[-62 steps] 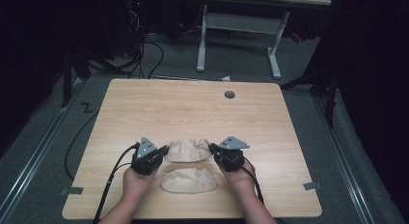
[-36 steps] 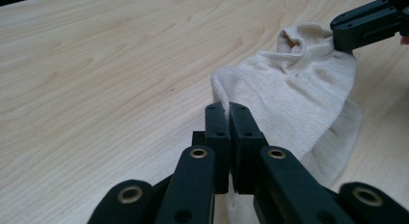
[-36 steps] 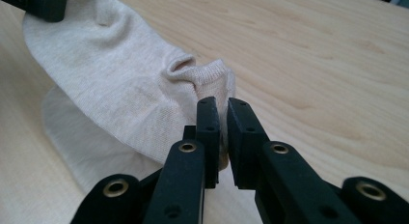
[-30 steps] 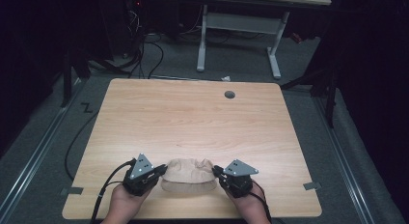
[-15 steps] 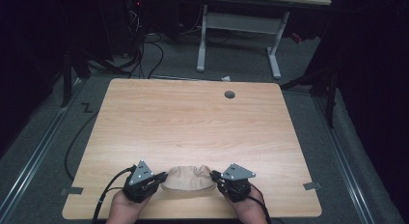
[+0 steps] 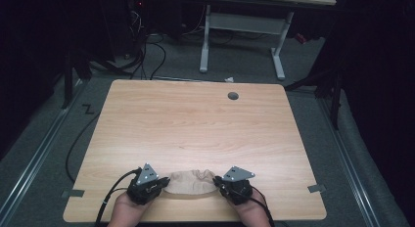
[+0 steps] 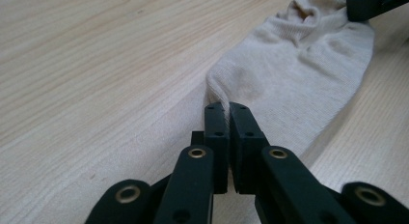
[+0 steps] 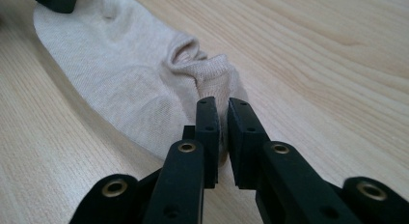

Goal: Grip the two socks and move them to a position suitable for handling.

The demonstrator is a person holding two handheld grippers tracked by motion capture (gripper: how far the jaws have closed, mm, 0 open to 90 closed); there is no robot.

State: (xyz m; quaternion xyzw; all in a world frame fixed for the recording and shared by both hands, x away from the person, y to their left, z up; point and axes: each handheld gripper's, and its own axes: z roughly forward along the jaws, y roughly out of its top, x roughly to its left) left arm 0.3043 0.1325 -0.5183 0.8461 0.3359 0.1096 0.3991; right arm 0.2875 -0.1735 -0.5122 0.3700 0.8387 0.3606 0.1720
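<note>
Your left gripper (image 6: 161, 184) pinches one end of the beige knit sock (image 6: 191, 181), jaws closed on a fold of fabric; your right gripper (image 6: 219, 185) clamps the ribbed cuff end likewise. The sock lies flat between them near the front edge of the light wooden table (image 6: 195, 124); no writing readable

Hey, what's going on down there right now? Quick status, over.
Left gripper shut on one end of beige sock. Right gripper shut on the other end. Sock lying on wooden table, near edge. Nothing in the way.
</note>
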